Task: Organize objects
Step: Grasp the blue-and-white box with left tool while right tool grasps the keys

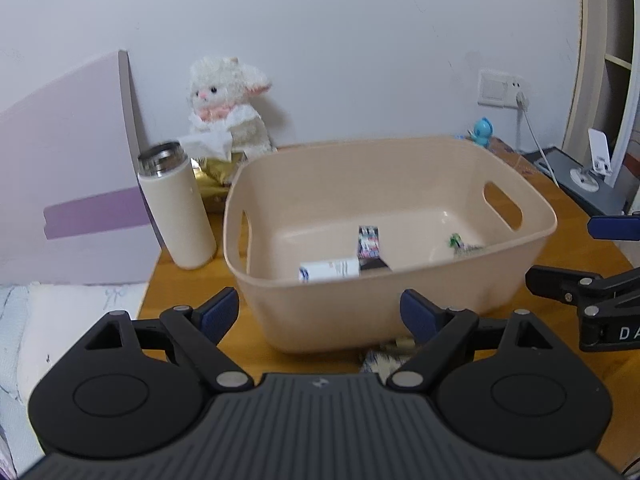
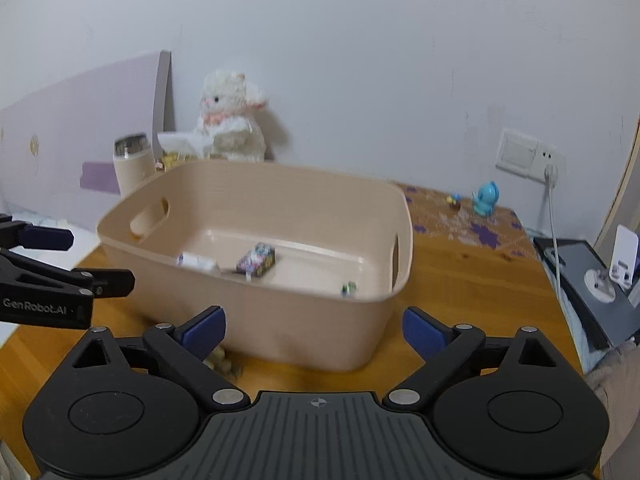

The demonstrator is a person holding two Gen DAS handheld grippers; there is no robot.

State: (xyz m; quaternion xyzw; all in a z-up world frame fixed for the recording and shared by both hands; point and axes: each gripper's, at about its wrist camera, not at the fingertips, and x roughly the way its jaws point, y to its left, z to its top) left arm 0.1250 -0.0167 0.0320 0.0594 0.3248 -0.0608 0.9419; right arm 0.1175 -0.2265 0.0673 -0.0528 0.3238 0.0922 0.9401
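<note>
While both the left gripper (image 1: 320, 312) and right gripper (image 2: 314, 330) hover near the beige bin (image 2: 280, 320) with jaws wide and empty, likely to collect small blurred items (image 1: 384, 354) left on the counter (image 2: 460, 280) at its near wall.

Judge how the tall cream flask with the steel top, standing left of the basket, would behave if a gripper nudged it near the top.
The flask stands upright on a narrow base, so a high push would probably tip it. Its round body would then likely roll on the wooden table. The smooth wall looks slippery, and the shell seems rigid.
</note>
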